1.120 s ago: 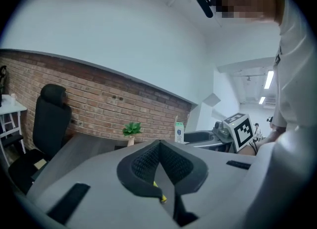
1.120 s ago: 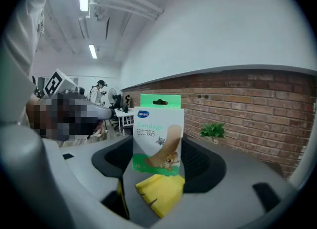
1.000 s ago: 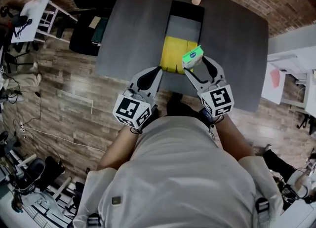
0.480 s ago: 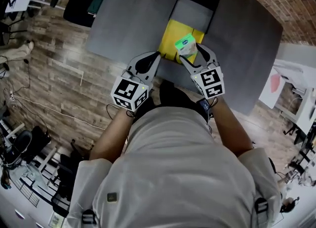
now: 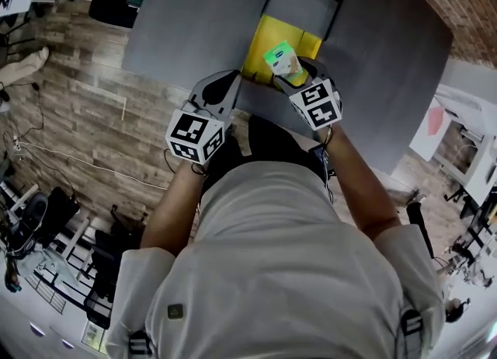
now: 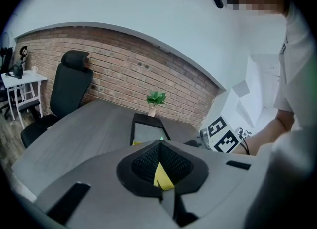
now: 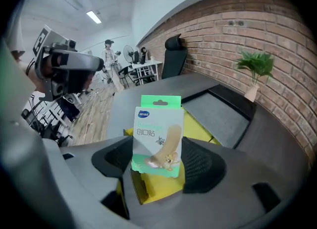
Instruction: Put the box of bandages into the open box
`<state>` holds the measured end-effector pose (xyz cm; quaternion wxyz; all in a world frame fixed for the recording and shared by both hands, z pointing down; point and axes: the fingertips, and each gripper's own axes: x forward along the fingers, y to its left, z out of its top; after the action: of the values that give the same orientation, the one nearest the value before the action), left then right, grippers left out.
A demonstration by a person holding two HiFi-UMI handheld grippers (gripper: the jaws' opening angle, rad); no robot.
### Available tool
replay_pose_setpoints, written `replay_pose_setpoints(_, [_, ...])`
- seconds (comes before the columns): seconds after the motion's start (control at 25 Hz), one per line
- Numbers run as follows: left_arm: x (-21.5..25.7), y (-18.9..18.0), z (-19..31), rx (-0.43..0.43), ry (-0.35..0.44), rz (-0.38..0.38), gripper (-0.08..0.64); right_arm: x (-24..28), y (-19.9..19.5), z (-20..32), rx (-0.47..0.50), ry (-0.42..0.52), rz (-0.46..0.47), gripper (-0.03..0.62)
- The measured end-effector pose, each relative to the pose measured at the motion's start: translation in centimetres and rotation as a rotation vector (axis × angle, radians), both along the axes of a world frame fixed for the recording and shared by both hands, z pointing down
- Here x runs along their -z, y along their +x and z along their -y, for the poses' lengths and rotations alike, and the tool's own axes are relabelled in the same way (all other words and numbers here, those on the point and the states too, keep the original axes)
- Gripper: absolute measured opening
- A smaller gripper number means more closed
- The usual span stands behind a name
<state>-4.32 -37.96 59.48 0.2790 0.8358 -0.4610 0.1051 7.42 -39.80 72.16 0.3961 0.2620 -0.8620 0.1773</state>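
Observation:
The box of bandages is small, green and white, and stands upright in my right gripper, which is shut on it. It hangs over the near end of the open box, whose inside is yellow and whose grey lid lies folded back away from me. In the right gripper view the box of bandages fills the middle, with the yellow open box right behind it. My left gripper is shut and holds nothing, just left of the open box's near corner; yellow shows past its tips.
The open box lies on a dark grey table. A small potted plant stands at the table's far end before a brick wall. A black office chair sits at the table's left side. Wooden floor lies to the left.
My right gripper has carried the box of bandages forward and left, from beside the open box's near right corner to over its near end. The left gripper stayed shut close by.

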Motion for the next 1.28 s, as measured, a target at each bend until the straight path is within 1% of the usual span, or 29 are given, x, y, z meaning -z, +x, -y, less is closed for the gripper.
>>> replay_pose_setpoints(0.24, [-0.8, -0.6, 0.2, 0.017, -0.020, 0.001, 0.015, -3.4, -0.4, -0.4, 0.013, -0.066, -0.041, 0.307])
replay_pose_setpoints(0.44, [-1.0, -1.0, 0.2, 0.022, -0.029, -0.003, 0.015, -4.1, -0.3, -0.5, 0.000, -0.087, -0.056, 0.307])
replay_pose_setpoints(0.6, [-1.0, -0.8, -0.1, 0.012, -0.027, -0.007, 0.015, -3.6, -0.2, -0.2, -0.013, -0.069, -0.045, 0.307])
replay_pose_setpoints(0.8, [-0.6, -1.0, -0.7, -0.003, -0.015, -0.006, 0.015, -3.1, 0.0, -0.3, -0.035, -0.041, -0.053, 0.307])
replay_pose_setpoints(0.92, [0.1, -1.1, -1.1, -0.030, 0.006, 0.018, 0.015, -1.8, -0.3, -0.5, -0.050, -0.020, -0.042, 0.307])
replay_pose_setpoints(1.0, [0.8, -1.2, -1.4, -0.046, 0.029, 0.040, 0.015, -0.6, -0.6, -0.5, -0.060, 0.018, -0.024, 0.305])
replay_pose_setpoints(1.04, [1.3, -1.3, -1.6, -0.051, 0.040, 0.045, 0.015, 0.3, -0.8, -0.6, -0.066, 0.037, -0.011, 0.294])
replay_pose_setpoints(1.12, [2.2, -1.6, -2.2, -0.058, 0.057, 0.049, 0.015, 2.2, -1.2, -0.8, -0.076, 0.083, 0.016, 0.193])
replay_pose_setpoints(1.16, [2.6, -1.6, -2.5, -0.064, 0.063, 0.049, 0.015, 3.1, -1.3, -1.0, -0.079, 0.107, 0.031, 0.179])
replay_pose_setpoints(1.24, [3.4, -1.4, -3.2, -0.086, 0.076, 0.045, 0.015, 5.5, -1.8, -1.4, -0.088, 0.152, 0.071, 0.116])
replay_pose_setpoints(1.28, [3.9, -1.3, -3.6, -0.100, 0.085, 0.043, 0.015, 6.9, -2.1, -1.6, -0.096, 0.175, 0.090, 0.095])
